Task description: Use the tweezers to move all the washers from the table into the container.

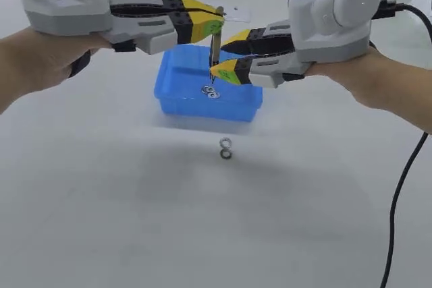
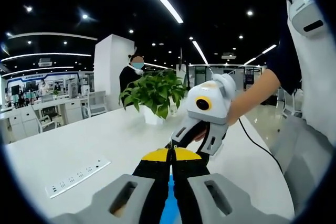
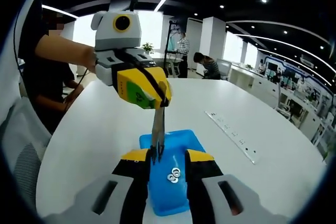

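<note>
Left gripper (image 1: 214, 21) clamped shut on thin metal tweezers (image 1: 214, 48) hanging upright over blue rectangular plastic container (image 1: 169, 92); right gripper (image 1: 223, 55) jaws open, flanking tweezers; two small metal washers (image 1: 225, 148) on white table (image 1: 135, 220), near side of container.

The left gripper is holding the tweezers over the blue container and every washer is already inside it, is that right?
Not every washer. The left gripper does hold the tweezers over the blue container, and some washers lie inside it, but the head view shows two washers on the table in front of the container.
</note>
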